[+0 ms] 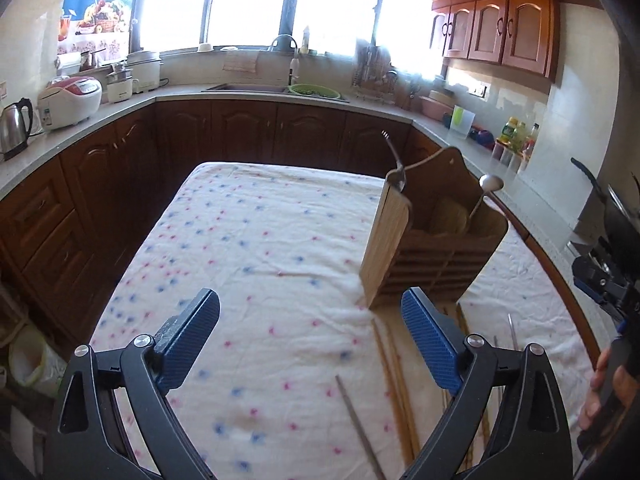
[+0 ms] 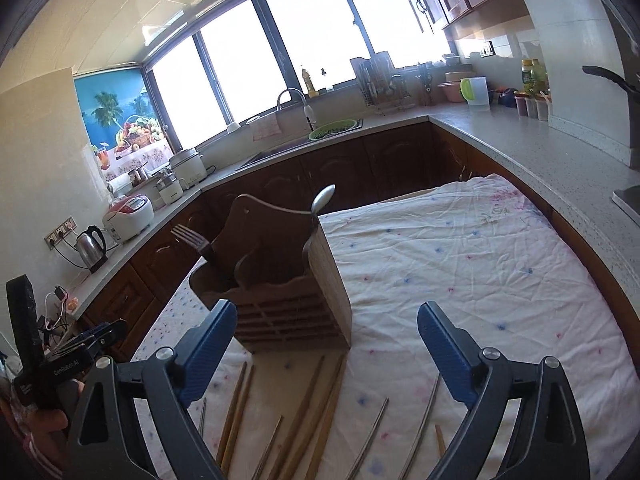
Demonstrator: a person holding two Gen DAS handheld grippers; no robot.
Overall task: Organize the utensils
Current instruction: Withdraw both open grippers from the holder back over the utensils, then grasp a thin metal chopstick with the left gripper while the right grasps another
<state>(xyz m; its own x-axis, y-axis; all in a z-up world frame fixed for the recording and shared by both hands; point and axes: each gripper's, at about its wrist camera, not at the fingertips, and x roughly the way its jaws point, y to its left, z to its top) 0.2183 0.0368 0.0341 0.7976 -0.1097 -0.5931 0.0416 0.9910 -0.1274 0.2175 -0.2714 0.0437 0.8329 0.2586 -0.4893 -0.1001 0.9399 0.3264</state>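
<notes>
Both the left gripper (image 1: 310,340) and right gripper (image 2: 326,350) gape empty; fork (image 2: 191,240) and spoon (image 2: 323,199) stand in the wooden holder (image 2: 296,280) (handles down); chopsticks (image 2: 320,408) lie loose before it, presumably awaiting pickup.

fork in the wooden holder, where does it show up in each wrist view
Left wrist: the fork stands at the near left corner of the wooden holder, right of centre, tines up.
Right wrist: the fork pokes out of the holder's left end, left of centre.
Shared landmark: the spoon rising from the holder's other end.
</notes>
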